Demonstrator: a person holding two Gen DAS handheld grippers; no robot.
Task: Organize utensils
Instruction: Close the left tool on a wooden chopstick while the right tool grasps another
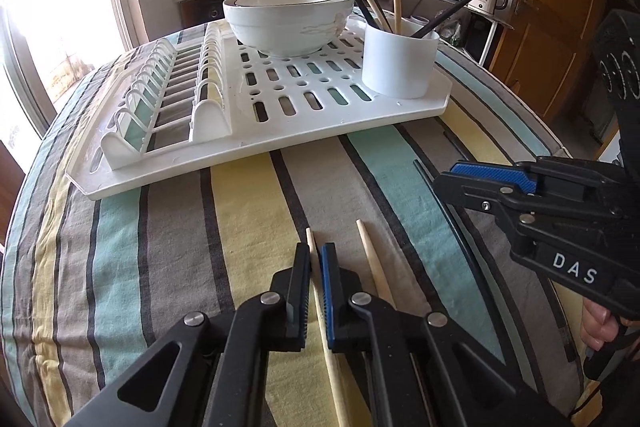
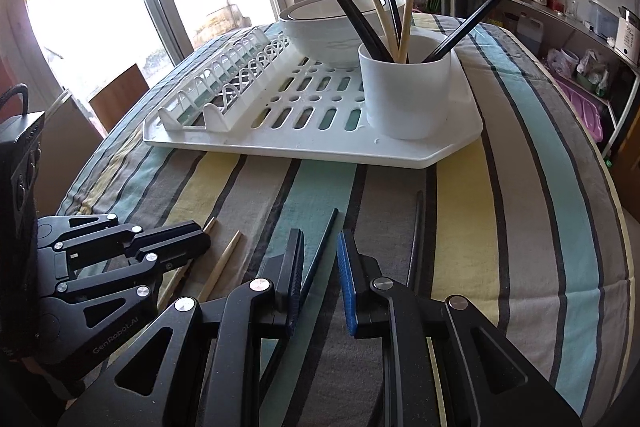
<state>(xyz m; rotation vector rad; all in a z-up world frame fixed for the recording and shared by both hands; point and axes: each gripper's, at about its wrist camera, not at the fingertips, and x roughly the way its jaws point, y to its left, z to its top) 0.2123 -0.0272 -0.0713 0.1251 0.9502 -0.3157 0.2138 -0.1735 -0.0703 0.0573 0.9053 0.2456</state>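
Observation:
A white cup (image 1: pixel 399 62) (image 2: pixel 408 87) stands on the white drying rack (image 1: pixel 304 131) (image 2: pixel 304 143) and holds several black and wooden chopsticks. My left gripper (image 1: pixel 315 259) (image 2: pixel 202 231) is shut on a wooden chopstick (image 1: pixel 320 303) lying on the striped cloth. A second wooden chopstick (image 1: pixel 374 267) (image 2: pixel 224 261) lies just right of it. My right gripper (image 2: pixel 320 267) (image 1: pixel 444 183) is open, its jaws astride a black chopstick (image 2: pixel 320 251) on the cloth. Another black chopstick (image 2: pixel 416 239) (image 1: pixel 444 203) lies to its right.
Stacked white bowls (image 1: pixel 288 17) (image 2: pixel 328 27) sit at the rack's back. The rack's plate slots (image 1: pixel 160 99) (image 2: pixel 224 83) are on its left. The striped cloth (image 1: pixel 160 267) covers the table. A kitchen counter with pot, bottles and kettle lies behind.

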